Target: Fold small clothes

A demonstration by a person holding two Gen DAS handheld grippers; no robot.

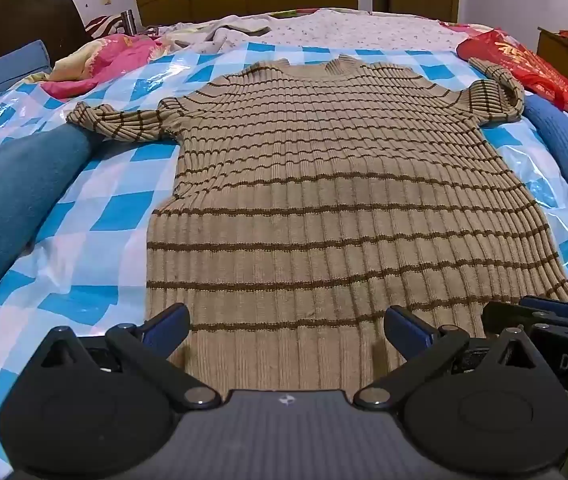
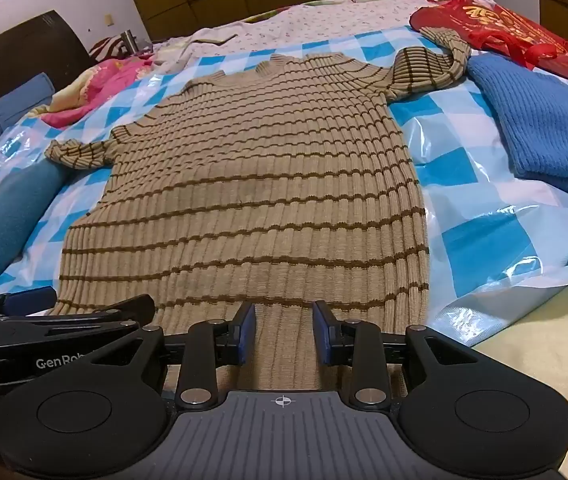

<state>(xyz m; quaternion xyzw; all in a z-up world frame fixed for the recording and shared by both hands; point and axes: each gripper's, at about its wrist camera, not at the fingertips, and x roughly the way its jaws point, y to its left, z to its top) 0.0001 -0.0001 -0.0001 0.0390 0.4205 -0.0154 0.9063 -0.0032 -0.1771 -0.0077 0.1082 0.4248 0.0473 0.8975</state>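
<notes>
A tan ribbed sweater with brown stripes lies flat on a blue-and-white checked plastic sheet, collar far, hem near; it also shows in the right wrist view. Its short sleeves stick out to both sides. My left gripper is open, wide apart, over the hem's left part. My right gripper is open with a narrower gap, over the hem's right part, and its body shows at the right edge of the left wrist view. Neither holds anything.
A blue rolled cushion lies left of the sweater. A folded blue knit and a red bag lie to the right. Pink bedding is at the far left. The checked sheet ends near the right front.
</notes>
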